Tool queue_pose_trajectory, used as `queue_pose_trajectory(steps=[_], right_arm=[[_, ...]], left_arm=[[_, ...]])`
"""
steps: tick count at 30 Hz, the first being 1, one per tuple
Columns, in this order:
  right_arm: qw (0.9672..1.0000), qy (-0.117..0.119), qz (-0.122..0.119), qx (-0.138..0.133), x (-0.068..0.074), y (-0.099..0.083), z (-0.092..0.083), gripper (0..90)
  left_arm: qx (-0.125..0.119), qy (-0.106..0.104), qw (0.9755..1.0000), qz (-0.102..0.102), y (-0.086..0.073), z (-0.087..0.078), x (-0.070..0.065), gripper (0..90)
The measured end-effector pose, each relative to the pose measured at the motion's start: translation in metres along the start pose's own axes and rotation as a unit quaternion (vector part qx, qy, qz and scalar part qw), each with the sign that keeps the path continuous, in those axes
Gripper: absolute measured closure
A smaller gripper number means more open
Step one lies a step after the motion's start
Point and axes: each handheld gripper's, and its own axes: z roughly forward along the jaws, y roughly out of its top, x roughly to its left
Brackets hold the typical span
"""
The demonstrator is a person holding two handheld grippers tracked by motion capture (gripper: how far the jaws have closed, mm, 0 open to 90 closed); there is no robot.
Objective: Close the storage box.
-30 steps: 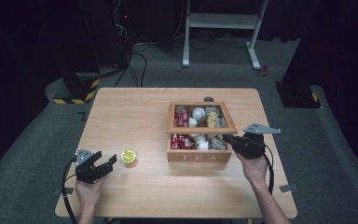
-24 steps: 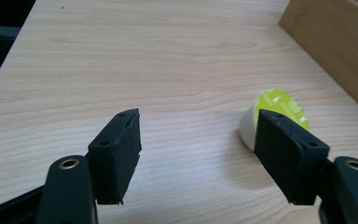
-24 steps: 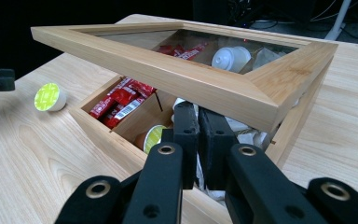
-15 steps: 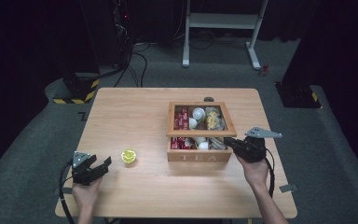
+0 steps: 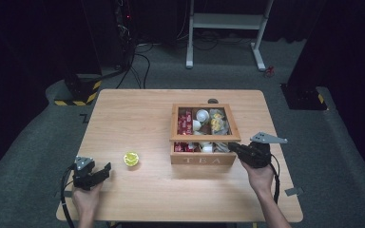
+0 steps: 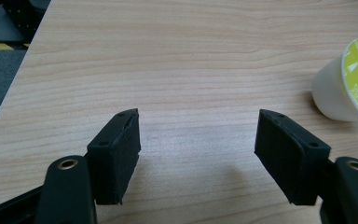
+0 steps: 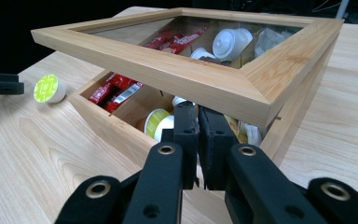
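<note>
A wooden tea box [image 5: 204, 159] marked TEA stands right of the table's middle. Its glass-paned lid [image 5: 204, 138] is raised at the front. My right gripper [image 5: 233, 148] is shut, and its tips sit under the lid's front edge [image 7: 168, 70], just over the box's front wall [image 7: 116, 135]. Inside lie red sachets [image 7: 116, 91] and white capsules [image 7: 230, 42]. A white capsule with a yellow-green top [image 5: 131, 159] lies on its side on the table. My left gripper [image 5: 105, 170] is open at the near left, and the capsule [image 6: 349, 81] lies ahead and to the right of its jaws.
The table's left edge [image 6: 23, 65] runs close beside the left gripper, with grey floor beyond. Bare wood spans the space between the capsule and the box. A white stand [image 5: 223, 21] and black equipment [image 5: 83, 88] sit on the floor behind the table.
My left gripper has drawn back from the capsule toward the table's near left corner. The right gripper has stayed at the box's front.
</note>
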Motion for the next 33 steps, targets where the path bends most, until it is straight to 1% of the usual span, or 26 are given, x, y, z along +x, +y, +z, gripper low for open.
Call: queue_pose_trajectory(steps=[2,4,5,7,12,17,18,22,23,29,33], right_arm=[[1.0000,0.000,0.000,0.002,0.000,-0.002,0.000,86.1],[1.0000,0.000,0.004,0.003,0.000,-0.004,0.001,86.1],[1.0000,0.000,0.003,0.003,0.000,-0.004,0.001,86.1],[1.0000,0.000,0.006,0.003,0.000,-0.006,0.001,86.1],[1.0000,0.000,0.005,0.007,0.000,-0.009,0.002,86.1],[0.9999,-0.004,0.007,0.011,0.001,-0.012,0.003,86.1],[0.9999,-0.004,0.006,0.011,0.001,-0.013,0.004,86.1],[0.9998,-0.004,0.008,0.015,0.001,-0.015,0.004,86.1],[0.9999,-0.004,0.007,0.014,0.000,-0.016,0.004,86.0],[0.9998,-0.006,0.009,0.018,0.001,-0.020,0.006,86.0],[0.9996,-0.004,0.009,0.027,0.001,-0.024,0.008,86.0]], left_arm=[[0.003,0.003,1.0000,-0.002,-0.001,0.001,0.001,31.2],[0.006,0.001,1.0000,-0.004,-0.003,0.003,0.001,30.9],[0.011,-0.001,0.9999,-0.004,-0.003,0.004,0.002,30.7],[0.010,0.000,1.0000,-0.002,-0.003,0.004,0.002,30.2],[0.019,0.001,0.9998,-0.003,-0.002,0.005,0.001,30.1],[0.022,0.004,0.9997,0.005,-0.002,0.006,-0.001,28.8],[0.021,0.008,0.9997,0.006,-0.002,0.006,-0.002,28.6],[0.028,0.019,0.9991,0.024,-0.001,0.007,-0.006,27.3],[0.027,0.022,0.9991,0.025,-0.001,0.008,-0.007,27.2],[0.028,0.022,0.9990,0.026,-0.001,0.008,-0.007,26.5],[0.030,0.021,0.9990,0.026,-0.001,0.008,-0.009,26.5]])
